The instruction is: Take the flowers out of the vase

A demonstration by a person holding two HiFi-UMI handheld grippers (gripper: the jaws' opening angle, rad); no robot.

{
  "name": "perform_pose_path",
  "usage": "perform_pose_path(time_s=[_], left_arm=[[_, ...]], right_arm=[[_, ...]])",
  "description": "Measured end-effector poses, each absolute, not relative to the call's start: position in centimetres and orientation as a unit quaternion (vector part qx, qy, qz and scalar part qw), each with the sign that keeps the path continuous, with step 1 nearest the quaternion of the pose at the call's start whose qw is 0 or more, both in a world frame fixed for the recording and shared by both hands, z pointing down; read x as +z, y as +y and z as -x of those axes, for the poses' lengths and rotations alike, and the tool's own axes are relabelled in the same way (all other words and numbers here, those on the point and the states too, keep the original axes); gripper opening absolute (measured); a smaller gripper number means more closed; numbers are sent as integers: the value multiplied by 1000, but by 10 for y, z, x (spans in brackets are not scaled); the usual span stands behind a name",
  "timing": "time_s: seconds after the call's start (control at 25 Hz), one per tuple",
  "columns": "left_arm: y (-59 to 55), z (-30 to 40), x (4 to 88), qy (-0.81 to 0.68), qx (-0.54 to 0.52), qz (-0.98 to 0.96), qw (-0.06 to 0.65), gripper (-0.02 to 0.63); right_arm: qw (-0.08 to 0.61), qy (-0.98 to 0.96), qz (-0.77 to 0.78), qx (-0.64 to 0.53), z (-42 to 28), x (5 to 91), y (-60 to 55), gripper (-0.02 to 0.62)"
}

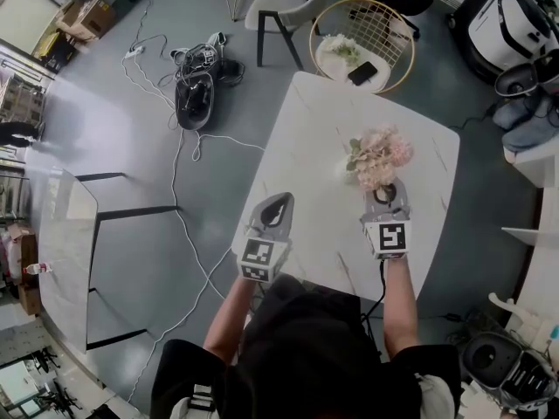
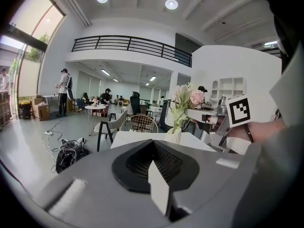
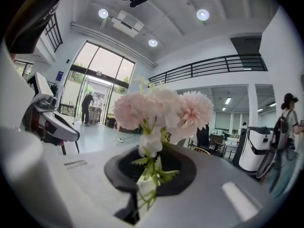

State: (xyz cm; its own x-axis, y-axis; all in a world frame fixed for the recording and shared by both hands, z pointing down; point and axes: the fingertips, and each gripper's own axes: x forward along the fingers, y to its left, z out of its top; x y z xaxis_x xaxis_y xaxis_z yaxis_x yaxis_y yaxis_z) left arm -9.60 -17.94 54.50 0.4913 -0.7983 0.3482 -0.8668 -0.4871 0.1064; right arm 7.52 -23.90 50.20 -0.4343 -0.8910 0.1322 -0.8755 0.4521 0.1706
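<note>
Though clamped at the stalks, not yet judged free: bouquet of pale pink flowers with green stalks and leaves [image 3: 159, 110], upright over the small white rounded vase [image 2: 176, 136]. Lower stalk ends appear to reach the vase mouth in the left gripper view; whether in or just clear, not discernible.

Location: far half of the white marble-patterned worktop [image 1: 332, 112], at 12 o'clock from the right gripper [image 1: 384, 192]; vase hidden under the blooms in the head view.

Step in hand, by estimate: extraction, early in the lift.

Next move, by estimate: straight vertical raise until the stalk ends clear the rim, without tilt, lest the light vase tip or ride up with the stalks; steadying by the other gripper possibly useful.

Right gripper: closed almost fully, pinching the green stalks just below the blooms, leaves sticking out past the pads.

Left gripper [image 1: 280, 201]: closed, nothing between the pads, over the worktop's near corner at 9 o'clock from the right gripper, touching neither vase nor flowers.
</note>
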Motion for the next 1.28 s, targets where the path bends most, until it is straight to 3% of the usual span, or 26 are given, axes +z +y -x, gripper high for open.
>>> perform_pose_path(time_s=[1.28], left_arm=[[-138, 106, 513, -478, 98, -866, 112, 8]], right_arm=[[63, -817, -562, -112, -83, 420, -191, 35]])
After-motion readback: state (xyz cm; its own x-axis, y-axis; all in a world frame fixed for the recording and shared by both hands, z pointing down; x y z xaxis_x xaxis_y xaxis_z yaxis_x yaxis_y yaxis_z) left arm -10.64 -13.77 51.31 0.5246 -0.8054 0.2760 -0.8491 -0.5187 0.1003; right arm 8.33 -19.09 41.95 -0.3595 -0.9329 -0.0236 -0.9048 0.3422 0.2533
